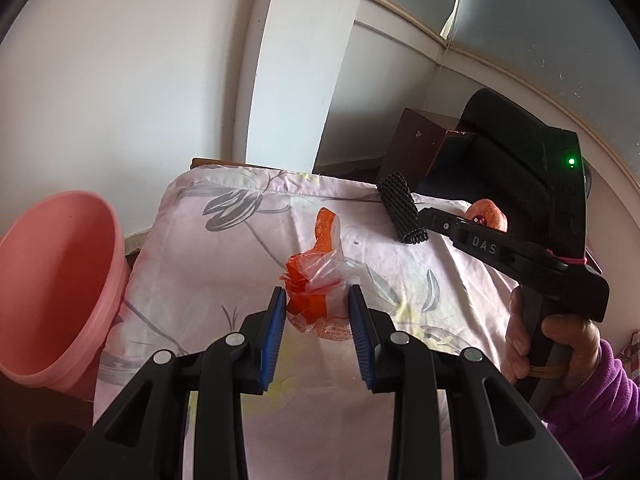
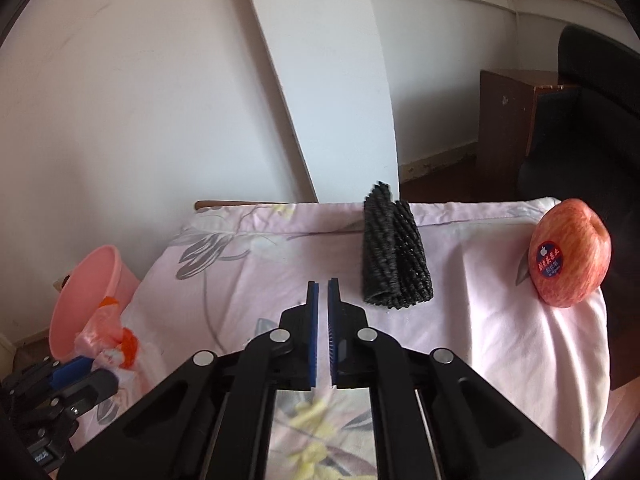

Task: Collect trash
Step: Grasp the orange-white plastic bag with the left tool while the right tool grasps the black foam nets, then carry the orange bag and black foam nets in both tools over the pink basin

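1. left gripper (image 1: 317,312): jaws part spread, blue pads set either side of a crumpled orange-and-clear plastic bag (image 1: 316,280); whether the pads press it firmly cannot be told, though the bag fills the gap between them.
2. right gripper (image 2: 323,308): jaws pressed together, nothing between them.
3. carrier: table under a pale floral cloth (image 2: 500,320); pink bin (image 1: 56,300) stands off its left edge.
4. black foam net sleeve (image 2: 394,256): lies near the far edge, mid-table, just ahead and to the right of the right gripper's tips, apart from them.
5. apple (image 2: 570,252): by the far right corner; judged not trash.
6. risks: thin plastic may slide out of a loose pinch and miss the bin; shut right jaws would only push the light sleeve toward the far edge unless spread first; a wide sweep could roll the apple off the corner.
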The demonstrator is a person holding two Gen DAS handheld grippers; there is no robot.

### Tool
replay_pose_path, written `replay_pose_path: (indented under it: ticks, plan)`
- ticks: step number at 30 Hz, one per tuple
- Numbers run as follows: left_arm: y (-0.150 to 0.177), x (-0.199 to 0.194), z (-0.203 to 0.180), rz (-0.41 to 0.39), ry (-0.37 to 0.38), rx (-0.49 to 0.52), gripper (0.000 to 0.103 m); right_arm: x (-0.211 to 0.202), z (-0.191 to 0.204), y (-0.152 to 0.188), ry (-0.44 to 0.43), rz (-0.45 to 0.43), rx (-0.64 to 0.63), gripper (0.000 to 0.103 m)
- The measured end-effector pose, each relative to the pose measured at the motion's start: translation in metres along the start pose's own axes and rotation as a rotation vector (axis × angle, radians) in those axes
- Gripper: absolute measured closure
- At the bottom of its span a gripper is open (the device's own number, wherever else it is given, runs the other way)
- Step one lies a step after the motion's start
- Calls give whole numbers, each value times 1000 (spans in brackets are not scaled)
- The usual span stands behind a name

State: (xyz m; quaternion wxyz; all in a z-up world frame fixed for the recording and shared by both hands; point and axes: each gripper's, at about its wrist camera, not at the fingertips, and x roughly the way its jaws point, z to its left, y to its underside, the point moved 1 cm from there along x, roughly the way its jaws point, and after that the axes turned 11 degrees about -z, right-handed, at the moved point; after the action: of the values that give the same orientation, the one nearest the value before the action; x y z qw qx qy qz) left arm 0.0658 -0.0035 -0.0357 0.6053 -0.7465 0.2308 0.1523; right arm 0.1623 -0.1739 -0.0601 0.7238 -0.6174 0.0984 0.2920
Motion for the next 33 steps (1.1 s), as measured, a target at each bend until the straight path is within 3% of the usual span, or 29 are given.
replay_pose_path:
  ticks: [4,8,9,17,20,21,33]
  plan:
    - [1,-2,1,0,-5,0,72,4,-4,-4,33,13,-10,96]
    - [1,-1,7,6,-16,-12,72,18,-16,-3,68,13,22,72]
    - [1,0,9,7,-18,-17,72,22,-18,-3,70,23,26,72]
    - [5,7,12,21,-23,-25,72,44,-36,4,109,53,40,72]
    - [5,7,12,17,-27,-29,72,44,-37,8,102,73,45,88]
    - [4,7,13,15,-28,-32,72,42,-37,9,99,73,45,89]
    - [-3,-14,25,-52,-94,-58,72,-9,10,6,-43,6,26,90]
